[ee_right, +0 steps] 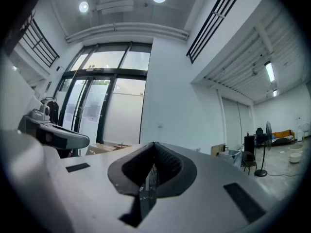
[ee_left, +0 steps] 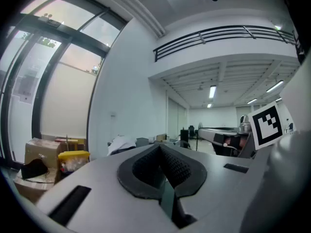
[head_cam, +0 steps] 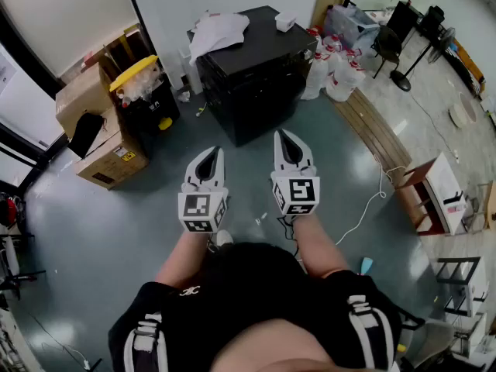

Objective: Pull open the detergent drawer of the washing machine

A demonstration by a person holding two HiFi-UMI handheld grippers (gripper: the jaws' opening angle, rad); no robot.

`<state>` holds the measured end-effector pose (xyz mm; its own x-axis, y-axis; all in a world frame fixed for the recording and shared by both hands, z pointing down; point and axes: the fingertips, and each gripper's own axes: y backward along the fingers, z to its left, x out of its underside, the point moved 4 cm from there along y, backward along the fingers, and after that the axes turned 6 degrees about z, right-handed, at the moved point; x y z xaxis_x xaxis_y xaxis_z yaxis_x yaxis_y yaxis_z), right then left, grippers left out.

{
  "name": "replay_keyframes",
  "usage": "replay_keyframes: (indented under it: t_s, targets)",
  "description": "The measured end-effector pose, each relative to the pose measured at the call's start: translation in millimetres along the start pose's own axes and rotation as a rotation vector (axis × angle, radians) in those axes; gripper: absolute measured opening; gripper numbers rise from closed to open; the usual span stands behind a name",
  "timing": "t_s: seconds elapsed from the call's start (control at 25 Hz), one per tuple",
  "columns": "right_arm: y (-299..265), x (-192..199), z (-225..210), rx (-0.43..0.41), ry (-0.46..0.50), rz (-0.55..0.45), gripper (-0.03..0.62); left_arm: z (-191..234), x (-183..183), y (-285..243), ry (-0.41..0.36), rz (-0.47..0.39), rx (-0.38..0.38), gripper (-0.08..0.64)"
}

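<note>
1. Jaws of the left gripper [ee_left: 159, 148]: clenched. The black ribbed pads [ee_left: 177, 168] meet at the tips, with nothing between them.
2. Jaws of the right gripper [ee_right: 154, 145]: same, pressed together and empty.
3. In the head view both grippers are level, side by side, out in front of the person's body. They hang over the glossy grey-blue floor [head_cam: 93, 239] and touch nothing. The marker cubes sit at the rear, just ahead of the forearms.
4. Task's thing: the black box-shaped washing machine [head_cam: 252, 72] stands straight ahead, near the white wall, well apart from both sets of tips. I can't make out the detergent drawer, because the front face is dark and seen steeply from above.
5. On top of the machine: a crumpled white cloth [head_cam: 217, 31] at the rear left and a small white box [head_cam: 285, 22] at the rear right.
6. Left of the machine: a black bin with a yellow lid [head_cam: 139, 80], then a stack of brown cardboard boxes [head_cam: 97, 130] further left.
7. Right of the machine: a cluster of white plastic jugs with red caps [head_cam: 333, 68], just beside its right side.
8. Further right: light wooden planks [head_cam: 372, 126] lie flat on the floor, and a thin white cable [head_cam: 364, 208] snakes across the floor to the right of the right gripper.
</note>
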<state>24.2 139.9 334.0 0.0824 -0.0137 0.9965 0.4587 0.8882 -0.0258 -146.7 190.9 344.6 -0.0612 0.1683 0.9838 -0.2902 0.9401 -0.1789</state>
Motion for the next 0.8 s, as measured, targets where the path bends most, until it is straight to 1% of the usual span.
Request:
replay_keyframes:
  t_s: [0.28, 0.52, 0.8]
  targets:
    - [13.2, -3.5, -4.5, -0.009, 0.002, -0.018, 0.003, -13.9, -5.0, 7.6, -0.01, -0.013, -0.004, 0.002]
    - [23.4, -3.7, -4.1, -0.01, -0.026, -0.035, 0.002, -20.9, -5.5, 14.8, -0.019, -0.016, -0.005, 0.002]
    - [34.7, -0.4, -8.6, -0.007, -0.031, -0.032, 0.002, -29.7, -5.3, 16.6, -0.022, -0.01, -0.006, 0.002]
